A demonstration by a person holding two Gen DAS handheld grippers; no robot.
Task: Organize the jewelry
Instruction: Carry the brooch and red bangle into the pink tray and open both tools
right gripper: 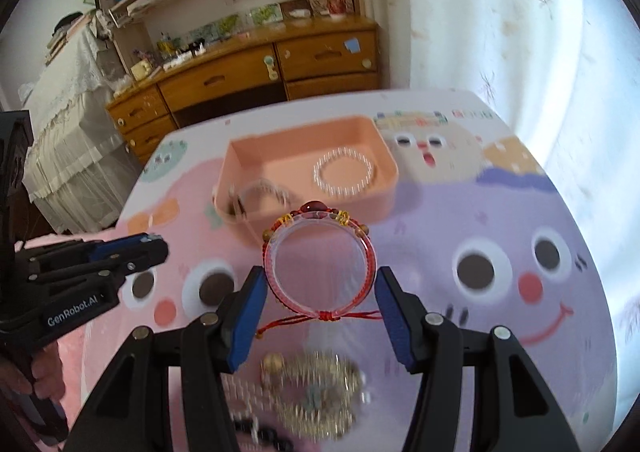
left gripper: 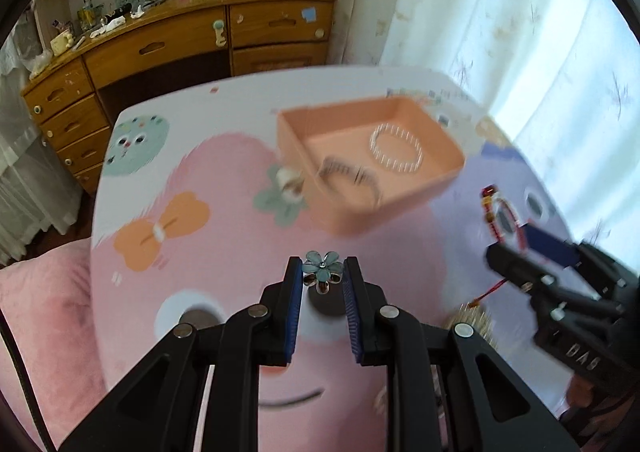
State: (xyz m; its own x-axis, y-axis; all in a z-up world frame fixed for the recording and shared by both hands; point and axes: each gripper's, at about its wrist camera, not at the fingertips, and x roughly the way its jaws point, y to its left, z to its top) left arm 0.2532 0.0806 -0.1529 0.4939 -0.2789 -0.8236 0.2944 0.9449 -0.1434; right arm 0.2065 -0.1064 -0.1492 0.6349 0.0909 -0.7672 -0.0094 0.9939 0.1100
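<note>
Now my left jaws (left gripper: 323, 272) clench a flower charm (left gripper: 322, 270), right jaws (right gripper: 320, 294) grasp a red bracelet (right gripper: 319, 264); both carried above the desk, next release over the pink tray (right gripper: 384, 187).

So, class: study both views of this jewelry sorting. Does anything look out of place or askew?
One thing: at the peach plastic tray, a silvery beaded bracelet hangs over the near left rim instead of lying flat inside like the white pearl bracelet. The frames are blurred, so how far it overhangs is unclear.
</note>
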